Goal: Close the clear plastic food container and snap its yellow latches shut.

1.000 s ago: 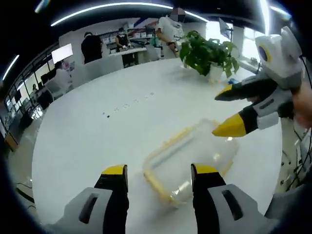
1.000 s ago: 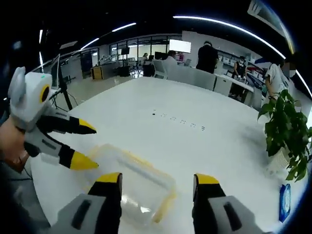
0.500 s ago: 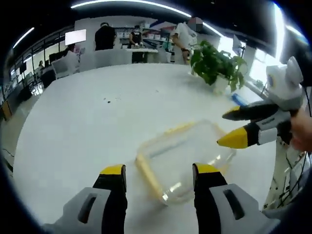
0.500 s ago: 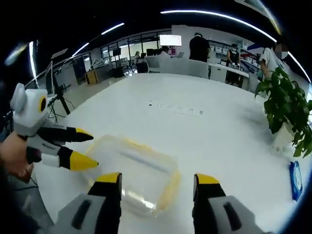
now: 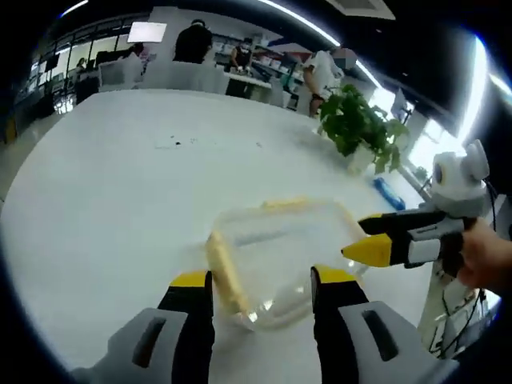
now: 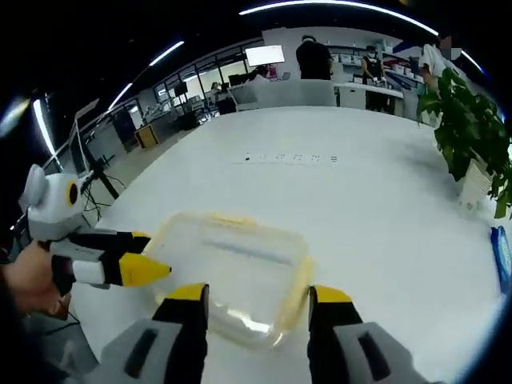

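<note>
A clear plastic food container [image 5: 280, 252] with yellow latches lies on the white table [image 5: 120, 184], its lid on top. My left gripper [image 5: 260, 280] is open, its jaws standing just before the container's near end. The right gripper [image 5: 368, 238] comes in from the right, open, with its yellow tips at the container's far end. In the right gripper view the container [image 6: 232, 264] lies just ahead of my open right gripper [image 6: 256, 294]; the left gripper [image 6: 152, 256] reaches in from the left at its other end. A yellow latch [image 5: 224, 268] lies along the container's left side.
A potted green plant [image 5: 356, 128] stands at the table's far right, with a small blue object [image 5: 390, 190] beside it. Several people [image 5: 196, 48] stand at desks beyond the table. A hand [image 5: 488, 256] holds the right gripper. The table edge curves near the left.
Both cameras have swung and come closer to the container. The grippers now flank its two ends more tightly; both stay open.
</note>
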